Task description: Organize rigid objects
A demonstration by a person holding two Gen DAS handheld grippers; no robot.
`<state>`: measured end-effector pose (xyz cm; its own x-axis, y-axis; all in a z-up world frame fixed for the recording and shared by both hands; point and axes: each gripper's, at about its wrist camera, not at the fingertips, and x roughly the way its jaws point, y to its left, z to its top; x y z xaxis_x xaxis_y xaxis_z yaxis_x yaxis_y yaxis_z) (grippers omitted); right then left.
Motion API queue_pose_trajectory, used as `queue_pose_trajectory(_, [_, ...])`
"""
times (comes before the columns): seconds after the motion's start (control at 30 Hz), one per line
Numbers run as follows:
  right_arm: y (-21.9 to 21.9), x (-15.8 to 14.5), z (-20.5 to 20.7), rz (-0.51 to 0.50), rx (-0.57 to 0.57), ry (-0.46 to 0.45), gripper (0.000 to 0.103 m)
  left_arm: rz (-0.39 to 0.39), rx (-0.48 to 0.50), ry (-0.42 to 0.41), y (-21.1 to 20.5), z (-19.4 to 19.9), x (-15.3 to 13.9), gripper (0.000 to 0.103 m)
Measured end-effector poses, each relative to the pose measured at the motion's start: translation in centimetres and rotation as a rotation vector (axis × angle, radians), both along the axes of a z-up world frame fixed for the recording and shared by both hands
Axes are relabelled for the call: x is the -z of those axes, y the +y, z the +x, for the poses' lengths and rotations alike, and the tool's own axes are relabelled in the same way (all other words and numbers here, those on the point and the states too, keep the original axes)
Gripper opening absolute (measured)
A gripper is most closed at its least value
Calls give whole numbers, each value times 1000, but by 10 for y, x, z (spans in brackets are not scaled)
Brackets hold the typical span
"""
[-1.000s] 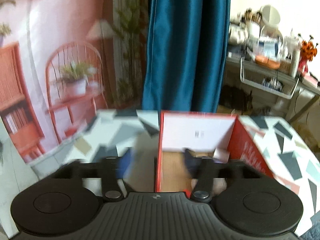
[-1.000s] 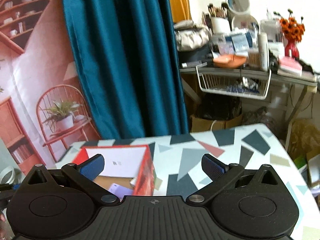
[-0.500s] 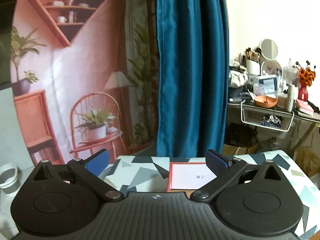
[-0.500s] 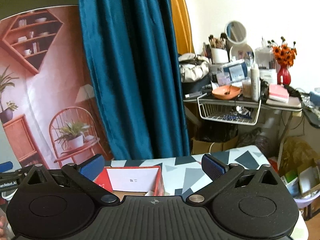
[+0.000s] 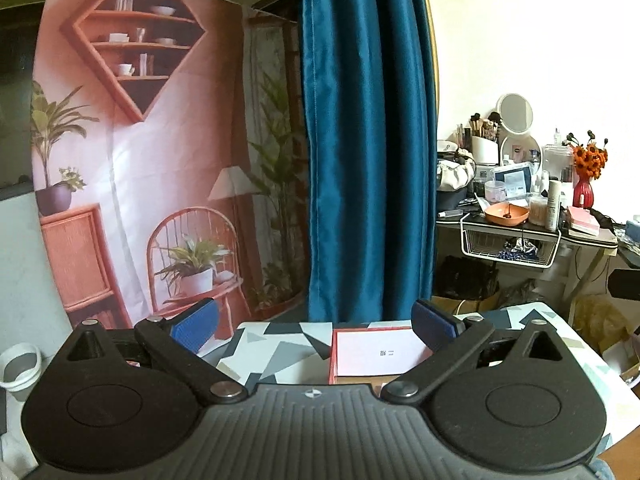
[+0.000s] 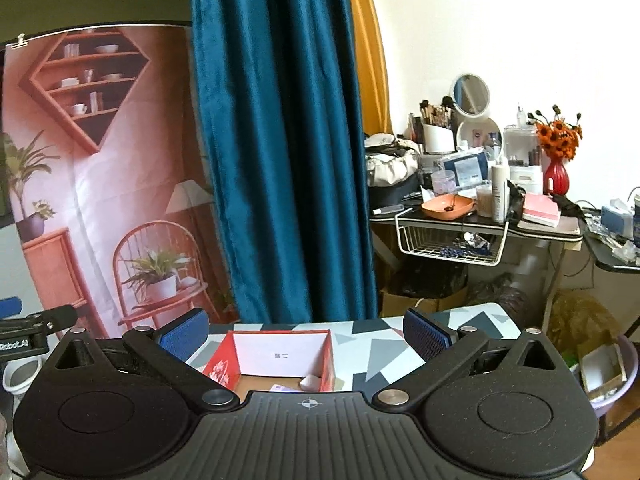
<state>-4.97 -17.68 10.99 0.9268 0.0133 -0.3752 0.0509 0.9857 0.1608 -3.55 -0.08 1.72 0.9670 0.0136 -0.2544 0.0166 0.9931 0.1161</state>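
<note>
The red box (image 6: 280, 354) sits below the spread, empty right claw (image 6: 306, 332).

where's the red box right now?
The red box sits on the patterned table, low centre in both wrist views, in front of the blue curtain; both grippers are open, above it.

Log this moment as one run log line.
left tongs: open, empty | right tongs: open, empty | red box: on table
</note>
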Motion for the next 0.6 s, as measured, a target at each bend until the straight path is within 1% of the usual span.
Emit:
queue_pose_trajectory(0.1, [8, -2, -3, -9, -3, 7, 103, -12, -7, 14, 1, -2, 1, 103])
queue_pose_trajectory(0.17, [11, -1, -2, -8, -6, 12, 103, -19, -32, 23, 4, -4, 2, 103])
queue_pose_trajectory(0.33, [12, 7, 1, 3, 4, 44, 103, -27, -53, 47, 9, -5, 3, 103])
queue_pose_trajectory(0.6, [10, 12, 2, 2, 17, 56, 103, -23, -65, 27, 11, -8, 1, 103])
